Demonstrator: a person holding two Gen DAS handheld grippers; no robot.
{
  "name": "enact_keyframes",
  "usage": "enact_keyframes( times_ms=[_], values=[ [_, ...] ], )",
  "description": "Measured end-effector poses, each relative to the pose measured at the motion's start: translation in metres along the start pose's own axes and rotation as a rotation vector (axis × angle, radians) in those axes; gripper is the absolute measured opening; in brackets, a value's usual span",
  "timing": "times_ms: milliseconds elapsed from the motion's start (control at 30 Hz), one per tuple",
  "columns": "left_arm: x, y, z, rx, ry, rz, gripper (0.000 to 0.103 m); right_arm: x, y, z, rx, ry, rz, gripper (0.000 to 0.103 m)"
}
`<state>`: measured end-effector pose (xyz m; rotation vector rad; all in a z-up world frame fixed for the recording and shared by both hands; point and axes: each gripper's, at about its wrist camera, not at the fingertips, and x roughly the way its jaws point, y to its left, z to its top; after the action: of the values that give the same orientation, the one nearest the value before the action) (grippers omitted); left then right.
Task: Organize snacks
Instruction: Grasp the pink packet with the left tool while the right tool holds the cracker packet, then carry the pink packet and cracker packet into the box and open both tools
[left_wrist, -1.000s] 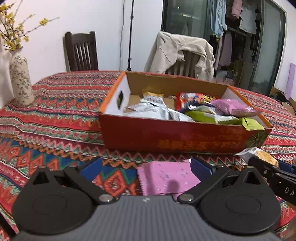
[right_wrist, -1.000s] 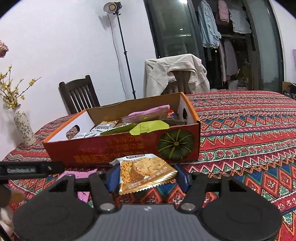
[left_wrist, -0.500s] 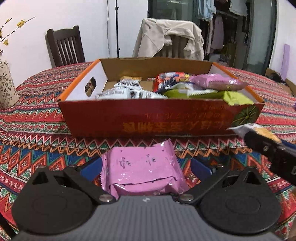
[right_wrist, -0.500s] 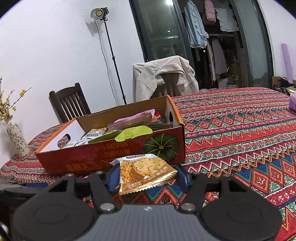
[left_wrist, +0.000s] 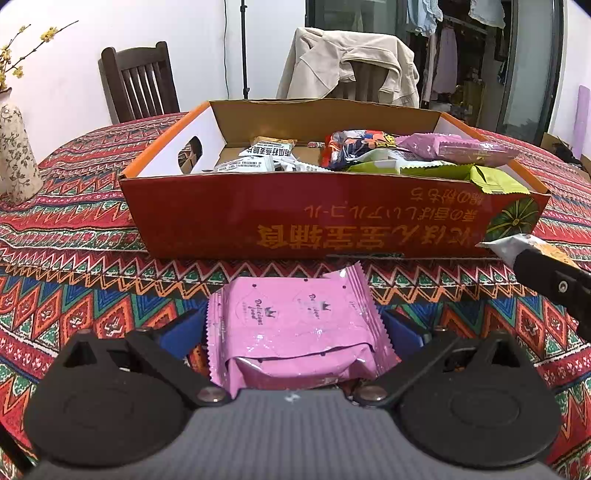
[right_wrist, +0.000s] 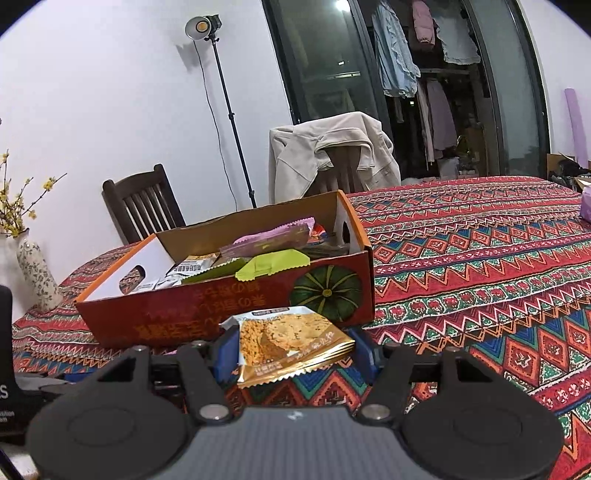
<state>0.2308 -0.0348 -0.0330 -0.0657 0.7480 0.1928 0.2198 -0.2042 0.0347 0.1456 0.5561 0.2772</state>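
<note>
Fingers of the left gripper (left_wrist: 293, 328) press on both sides of a pink snack packet (left_wrist: 295, 328), held above the patterned tablecloth (left_wrist: 74, 295). The right gripper (right_wrist: 293, 349) is closed on a golden cracker packet (right_wrist: 291, 343). Just behind both packets stands the red cardboard box (left_wrist: 332, 221), with other snack packets (left_wrist: 369, 155) inside it.

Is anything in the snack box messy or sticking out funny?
Yes. A lime-green foil packet droops over the front rim of the red cardboard box, and the snacks behind it sit piled in a jumble on the right side.
</note>
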Motion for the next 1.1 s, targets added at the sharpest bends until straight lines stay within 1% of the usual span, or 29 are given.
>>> enact_keyframes(
  times_ms=[167,267,333,367,400,433,633,767,867,967,1100],
  values=[
    [-0.001,-0.001,0.0,0.009,-0.004,-0.01,0.102,0.001,0.002,-0.001,-0.011,0.003,0.012,0.062],
    [-0.006,0.003,-0.002,0.006,-0.009,-0.018,0.095,0.001,0.003,-0.002,-0.017,0.001,0.02,0.062],
    [-0.009,0.006,-0.003,-0.003,-0.014,-0.019,0.087,0.001,0.004,-0.002,-0.02,-0.002,0.018,0.062],
    [-0.011,0.007,-0.003,-0.007,-0.016,-0.026,0.085,0.001,0.004,-0.003,-0.021,-0.002,0.016,0.062],
    [-0.013,0.009,-0.003,-0.009,-0.021,-0.033,0.079,0.002,0.004,-0.003,-0.02,-0.001,0.016,0.062],
    [-0.015,0.01,-0.004,-0.011,-0.025,-0.042,0.076,0.002,0.004,-0.003,-0.02,-0.001,0.016,0.062],
    [-0.03,0.018,-0.01,-0.017,-0.049,-0.062,0.073,-0.002,0.009,-0.005,-0.049,-0.017,0.048,0.062],
    [-0.045,0.024,-0.011,-0.013,-0.086,-0.072,0.073,-0.008,0.014,-0.005,-0.073,-0.04,0.064,0.062],
    [-0.059,0.031,-0.008,-0.017,-0.124,-0.084,0.073,-0.015,0.016,-0.005,-0.083,-0.06,0.056,0.062],
    [-0.073,0.036,-0.003,-0.02,-0.176,-0.104,0.073,-0.026,0.017,-0.003,-0.071,-0.081,0.069,0.062],
    [-0.087,0.039,0.006,-0.02,-0.234,-0.126,0.073,-0.038,0.021,0.004,-0.089,-0.118,0.062,0.062]
  ],
)
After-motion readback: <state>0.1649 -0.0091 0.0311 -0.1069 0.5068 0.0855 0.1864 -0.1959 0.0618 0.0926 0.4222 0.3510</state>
